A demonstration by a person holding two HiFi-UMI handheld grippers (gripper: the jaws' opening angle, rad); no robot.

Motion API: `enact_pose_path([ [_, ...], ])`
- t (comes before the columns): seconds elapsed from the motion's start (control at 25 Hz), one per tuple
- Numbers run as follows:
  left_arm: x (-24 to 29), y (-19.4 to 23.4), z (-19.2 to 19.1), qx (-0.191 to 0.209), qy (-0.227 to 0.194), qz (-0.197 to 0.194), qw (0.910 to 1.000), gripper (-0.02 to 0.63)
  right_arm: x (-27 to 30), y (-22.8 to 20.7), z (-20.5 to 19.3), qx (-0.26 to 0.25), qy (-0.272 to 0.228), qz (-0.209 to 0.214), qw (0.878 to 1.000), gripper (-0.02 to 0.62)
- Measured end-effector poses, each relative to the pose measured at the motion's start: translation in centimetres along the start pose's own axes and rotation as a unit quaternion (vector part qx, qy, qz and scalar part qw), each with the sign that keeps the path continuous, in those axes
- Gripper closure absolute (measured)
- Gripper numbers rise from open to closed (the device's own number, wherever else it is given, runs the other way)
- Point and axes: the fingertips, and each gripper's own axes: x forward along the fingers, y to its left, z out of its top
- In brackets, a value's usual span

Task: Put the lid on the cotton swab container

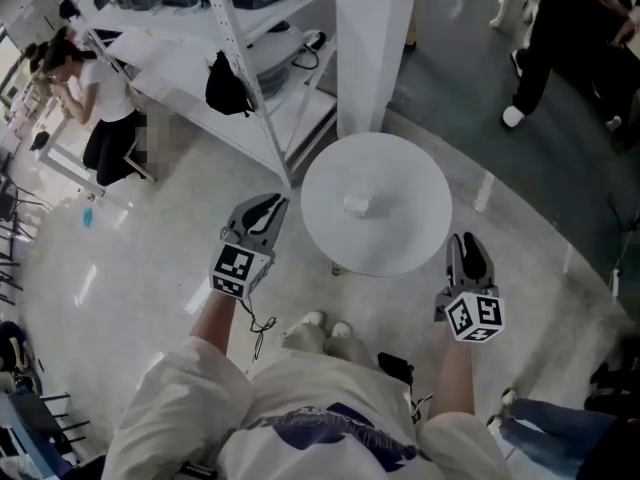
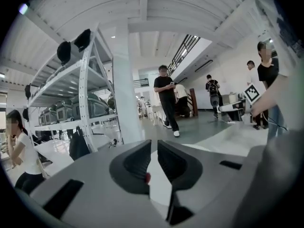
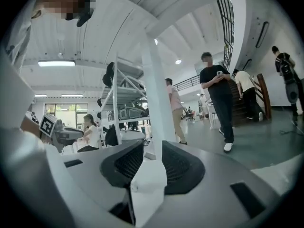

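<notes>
**At the table's rim, both tongs empty**

At nine o'clock off the round white table (image 1: 410, 238), the left gripper (image 1: 270, 206) hangs with its jaws only a slit apart and nothing between them. The right gripper (image 1: 468, 240) waits at four o'clock, its jaws well parted and also empty. A small white object at the table's centre is probably the cotton swab container (image 1: 357, 205). It is too small to tell whether a lid lies with it or already sits on it.

The likely slip is a nudge. The container looks light, so a near-closed left jaw could push it across the smooth top instead of steadying it. A lid lowered off-square could tip it.
</notes>
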Motion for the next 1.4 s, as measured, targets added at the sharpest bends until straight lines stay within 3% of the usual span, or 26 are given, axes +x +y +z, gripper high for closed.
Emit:
enact_pose_path([
  [0.24, 2.5, -3.0, -4.5, 0.014, 0.064, -0.062, 0.9959, 0.458, 0.6, -1.9, -2.1, -0.008, 0.033, 0.013, 0.999, 0.439],
  [0.44, 6.6, -4.4, -7.4, 0.035, 0.099, -0.139, 0.9847, 0.394, 3.6, -1.3, -2.7, 0.001, 0.039, 0.021, 0.999, 0.433],
  [0.56, 9.3, -5.5, -10.2, 0.064, 0.123, -0.196, 0.9708, 0.372, 5.6, -0.9, -3.7, 0.011, 0.048, 0.018, 0.999, 0.431],
  [0.76, 13.7, -6.7, -15.7, 0.109, 0.174, -0.294, 0.9337, 0.351, 9.4, -0.4, -4.5, 0.026, 0.055, 0.0, 0.998, 0.43],
  [0.96, 17.7, -7.6, -20.5, 0.1, 0.204, -0.347, 0.9101, 0.351, 13.0, -0.1, -5.3, 0.038, 0.055, -0.029, 0.997, 0.426],
  [1.12, 19.8, -9.5, -23.0, 0.12, 0.219, -0.39, 0.8864, 0.351, 15.2, 0.0, -6.3, 0.042, 0.068, -0.037, 0.996, 0.426],
  [1.4, 21.8, -11.5, -24.8, 0.141, 0.232, -0.412, 0.87, 0.351, 17.1, -0.7, -7.4, 0.039, 0.096, -0.034, 0.994, 0.426],
])
